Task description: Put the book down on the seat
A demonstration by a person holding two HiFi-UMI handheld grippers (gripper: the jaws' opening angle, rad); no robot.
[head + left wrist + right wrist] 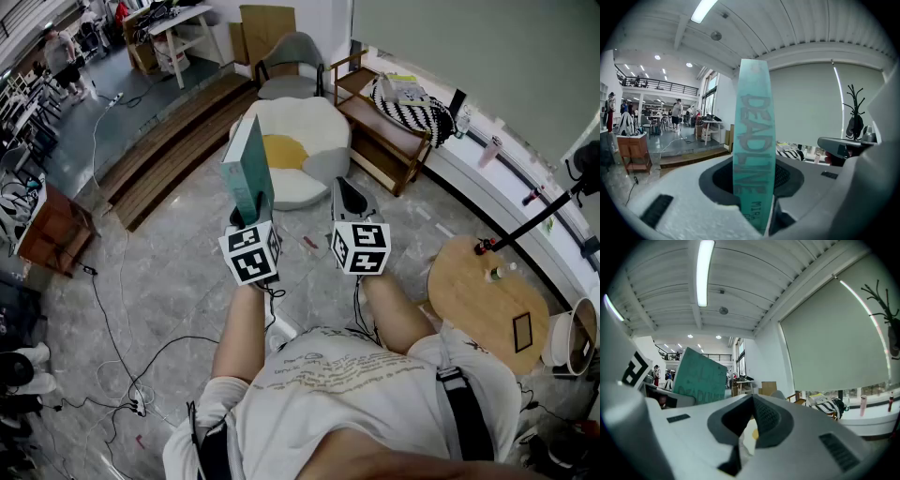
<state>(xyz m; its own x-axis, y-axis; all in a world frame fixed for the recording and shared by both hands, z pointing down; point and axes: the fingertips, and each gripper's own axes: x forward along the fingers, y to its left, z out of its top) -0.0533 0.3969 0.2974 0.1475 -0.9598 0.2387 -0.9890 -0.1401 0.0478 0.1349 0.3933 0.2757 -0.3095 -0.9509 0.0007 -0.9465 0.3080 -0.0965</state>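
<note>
My left gripper (pixel 251 204) is shut on a teal book (pixel 247 167) and holds it upright by its lower edge. In the left gripper view the book's spine (pixel 753 140) stands between the jaws, and the pads (pixel 783 177) press on its sides. The seat (pixel 309 127), a low white round cushion chair with a yellow pillow (pixel 282 151), stands on the floor just beyond the book. My right gripper (pixel 349 199) hovers beside the left one, shut and holding nothing. From the right gripper view the book (pixel 699 373) shows at the left.
A grey chair (pixel 290 62) stands behind the seat. A wooden bench (pixel 389 141) with a striped bag (pixel 409 108) is at the right. A round wooden table (pixel 486 292) is at my right. Wooden steps (pixel 173 145) and floor cables (pixel 117 337) lie at the left.
</note>
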